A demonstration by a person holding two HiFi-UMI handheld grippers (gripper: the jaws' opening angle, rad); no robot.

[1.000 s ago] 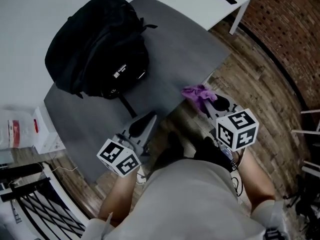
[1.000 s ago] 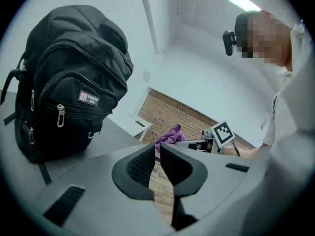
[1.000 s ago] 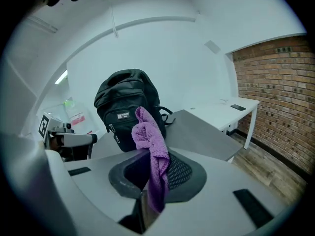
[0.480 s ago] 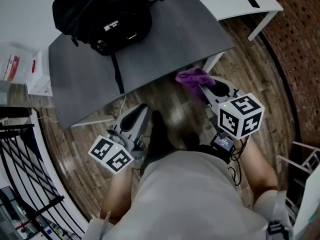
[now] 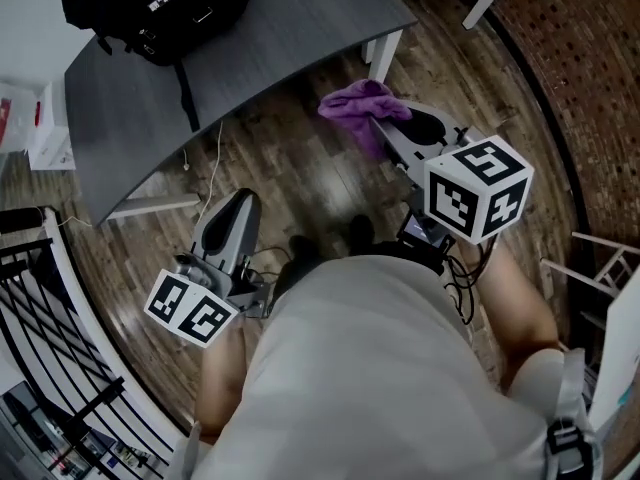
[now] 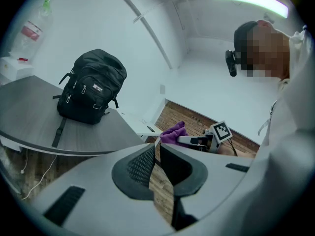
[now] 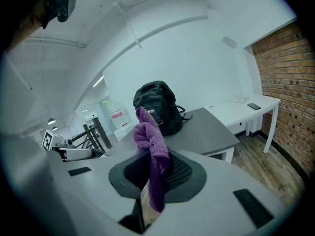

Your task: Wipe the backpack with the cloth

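Note:
The black backpack (image 5: 150, 8) lies at the far end of the dark grey table (image 5: 290, 38), well away from both grippers. My right gripper (image 5: 385, 128) is shut on the purple cloth (image 5: 358, 103), which bunches up above its jaws over the wooden floor. In the right gripper view the cloth (image 7: 151, 141) hangs from the jaws, with the backpack (image 7: 157, 104) behind it. My left gripper (image 5: 235, 203) is shut and holds nothing, low over the floor short of the table's edge. From the left gripper view the backpack (image 6: 91, 87) stands upright on the table (image 6: 29, 127).
A white box (image 5: 45, 128) stands by the table's left end. A black metal railing (image 5: 60, 368) runs along the lower left. A white desk (image 7: 246, 107) with a phone (image 7: 254, 106) stands by the brick wall (image 7: 290, 77). A thin cable (image 5: 210, 158) hangs under the table.
The person and both grippers have drawn back from the table. The backpack and table have slid up and away in the head view. The cloth stays in the right gripper.

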